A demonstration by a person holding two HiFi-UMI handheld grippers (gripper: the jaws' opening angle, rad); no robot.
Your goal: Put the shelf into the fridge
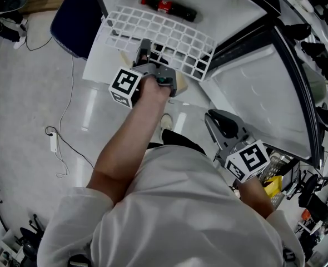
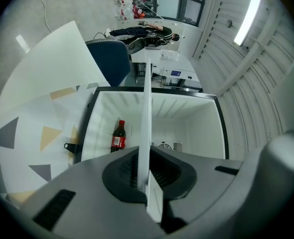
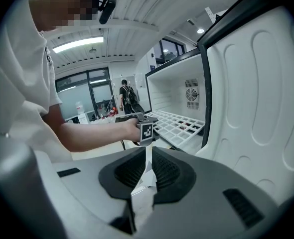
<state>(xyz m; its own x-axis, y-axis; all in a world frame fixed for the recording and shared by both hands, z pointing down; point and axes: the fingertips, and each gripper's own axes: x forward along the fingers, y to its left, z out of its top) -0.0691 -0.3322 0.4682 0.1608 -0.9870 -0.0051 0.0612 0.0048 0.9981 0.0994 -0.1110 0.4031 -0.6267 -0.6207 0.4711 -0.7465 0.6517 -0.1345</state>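
Observation:
The white grid shelf hangs at the mouth of the open fridge, its far edge close to a cola bottle lying inside. My left gripper is shut on the shelf's near edge. In the left gripper view the shelf runs edge-on between the jaws of the left gripper, pointing into the fridge, with the bottle to its left. My right gripper is held back by the fridge door, shut with nothing in it. From the right gripper the shelf shows ahead.
A blue chair stands left of the fridge. A cable with a plug trails over the grey floor. Cluttered gear lines the right side beyond the door. A person stands far back in the room.

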